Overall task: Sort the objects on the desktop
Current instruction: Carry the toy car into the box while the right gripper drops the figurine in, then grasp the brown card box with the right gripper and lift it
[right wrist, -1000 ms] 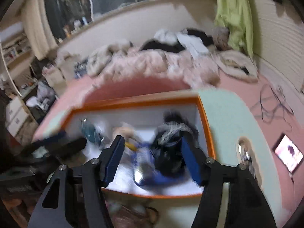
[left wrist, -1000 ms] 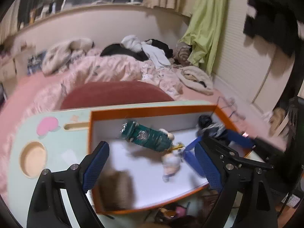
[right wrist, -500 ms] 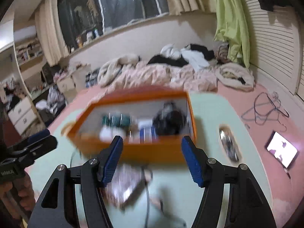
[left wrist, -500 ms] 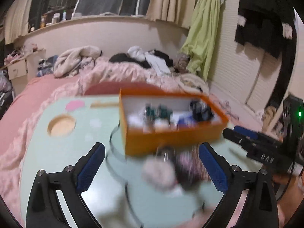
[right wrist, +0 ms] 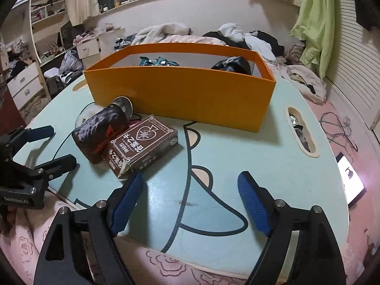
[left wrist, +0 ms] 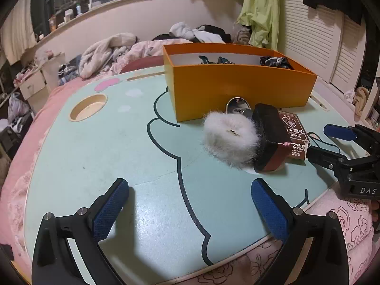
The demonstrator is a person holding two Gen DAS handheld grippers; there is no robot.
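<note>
A pale mint-green lap table with dark cartoon outlines (left wrist: 99, 156) fills most of both views, and a round cup recess (left wrist: 88, 107) is cut into it at about ten o'clock in the left wrist view. A rectangular orange cardboard box with a white interior (right wrist: 180, 92) stands on the table towards twelve o'clock; a dark green toy (right wrist: 158, 62) and a crumpled black bundle (right wrist: 231, 65) are seen inside it. Just in front of the box, a cluster of loose objects lies on the tabletop — a brown playing-card box with a spade emblem (right wrist: 142, 148), a dark brown and black rounded pouch (right wrist: 101, 136) touching the card box, a fluffy white fur puff (left wrist: 230, 140) pressed against the pouch, and a small round silver mirror (left wrist: 237, 104) against the box wall. In the left wrist view this cluster is placed at about two o'clock. The left gripper with blue-padded black fingers (left wrist: 188, 211) is held low over bare tabletop, its jaws spreading wide with nothing between them. The right gripper with matching blue pads (right wrist: 190, 204) is likewise opening over bare table — its left pad (right wrist: 125, 204) is seen just beside the card box corner, and contact cannot be told.
</note>
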